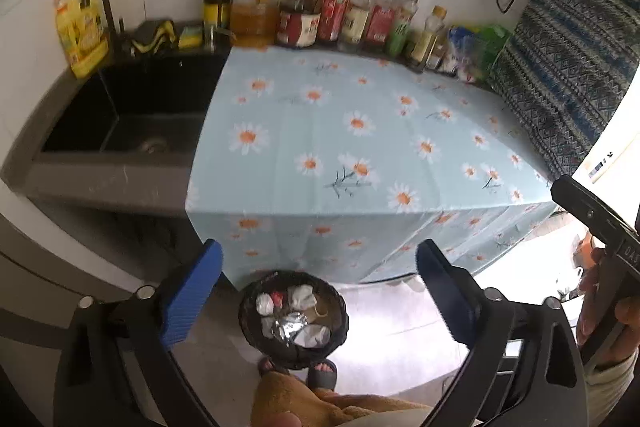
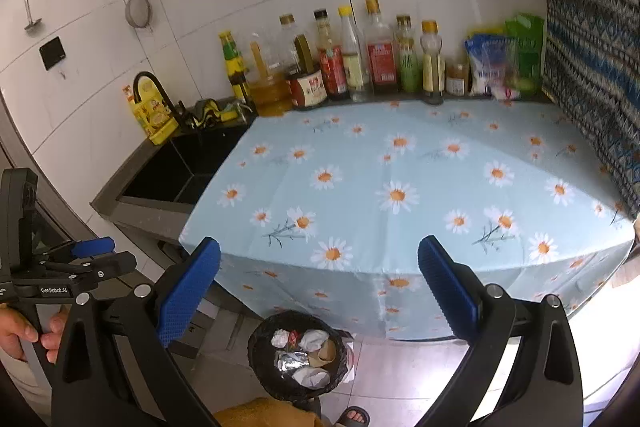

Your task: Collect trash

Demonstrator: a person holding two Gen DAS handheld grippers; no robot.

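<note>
Blue-padded left gripper (image 1: 318, 291) and right gripper (image 2: 320, 287) both spread apart, empty; bin (image 2: 297, 355) heaped with crumpled paper and foil, likely to spill if nudged

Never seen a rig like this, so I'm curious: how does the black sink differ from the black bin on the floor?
The sink is rectangular and sunk into the counter; the bin is round and stands on the floor below the daisy tablecloth. The sink looks bare apart from its drain; the bin holds crumpled paper and foil. A faucet arches over the sink; nothing covers the bin. Both are dark and open-topped.
</note>
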